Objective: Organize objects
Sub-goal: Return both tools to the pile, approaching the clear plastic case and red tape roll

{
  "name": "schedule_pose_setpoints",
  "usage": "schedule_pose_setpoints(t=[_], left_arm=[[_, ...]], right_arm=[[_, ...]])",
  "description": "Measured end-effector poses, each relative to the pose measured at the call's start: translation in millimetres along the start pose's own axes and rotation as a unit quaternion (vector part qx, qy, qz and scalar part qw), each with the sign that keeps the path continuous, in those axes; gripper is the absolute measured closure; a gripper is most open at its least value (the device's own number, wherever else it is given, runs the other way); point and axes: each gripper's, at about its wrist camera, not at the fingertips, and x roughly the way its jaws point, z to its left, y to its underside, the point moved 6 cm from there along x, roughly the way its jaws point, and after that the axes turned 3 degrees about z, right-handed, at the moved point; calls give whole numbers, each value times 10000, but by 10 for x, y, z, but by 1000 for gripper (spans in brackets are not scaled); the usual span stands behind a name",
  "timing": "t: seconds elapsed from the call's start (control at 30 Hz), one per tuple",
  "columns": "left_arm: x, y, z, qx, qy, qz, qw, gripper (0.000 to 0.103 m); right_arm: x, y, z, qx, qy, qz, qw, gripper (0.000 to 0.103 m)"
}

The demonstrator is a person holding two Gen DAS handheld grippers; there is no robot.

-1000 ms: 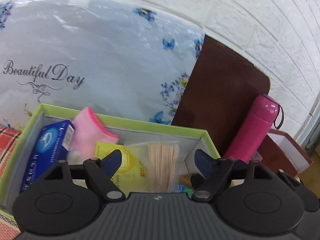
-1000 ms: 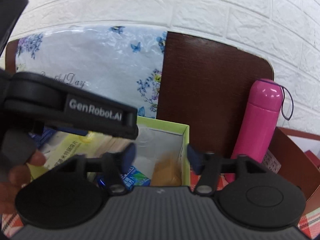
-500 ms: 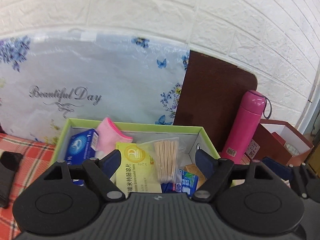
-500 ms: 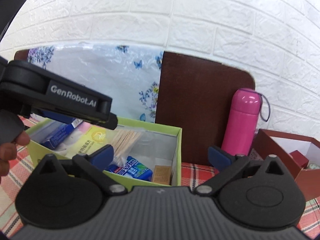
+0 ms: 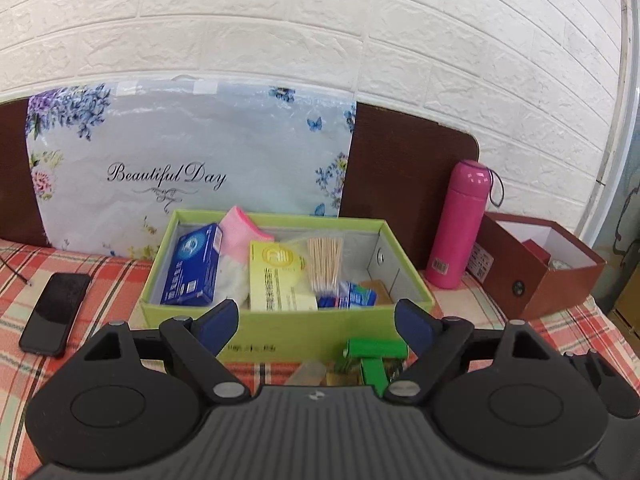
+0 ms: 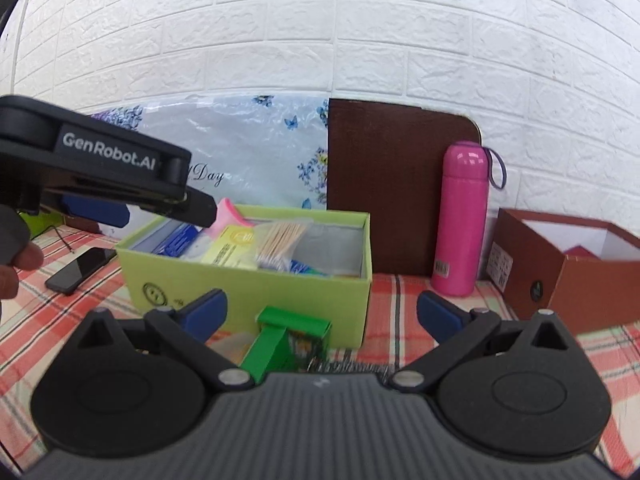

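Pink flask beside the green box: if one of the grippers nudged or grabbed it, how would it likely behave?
The pink flask stands upright, tall and narrow on a cloth-covered surface, so a high push would probably tip it. It looks round and glossy, so it may roll once down and could slip between flat pads. It appears rigid; its weight depends on contents, which cannot be seen.

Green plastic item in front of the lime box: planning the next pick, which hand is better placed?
Likely right: the green plastic item lies centred ahead of the right gripper, fingers open; the left gripper, opening, has it off-centre.
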Motion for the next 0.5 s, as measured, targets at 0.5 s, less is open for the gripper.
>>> schedule_pose_setpoints(t=[0.5], left_arm=[[-168, 995, 420, -488, 99, 543, 9973, 14]], right_arm=[[-239, 842, 234, 389, -310, 783, 9957, 0]])
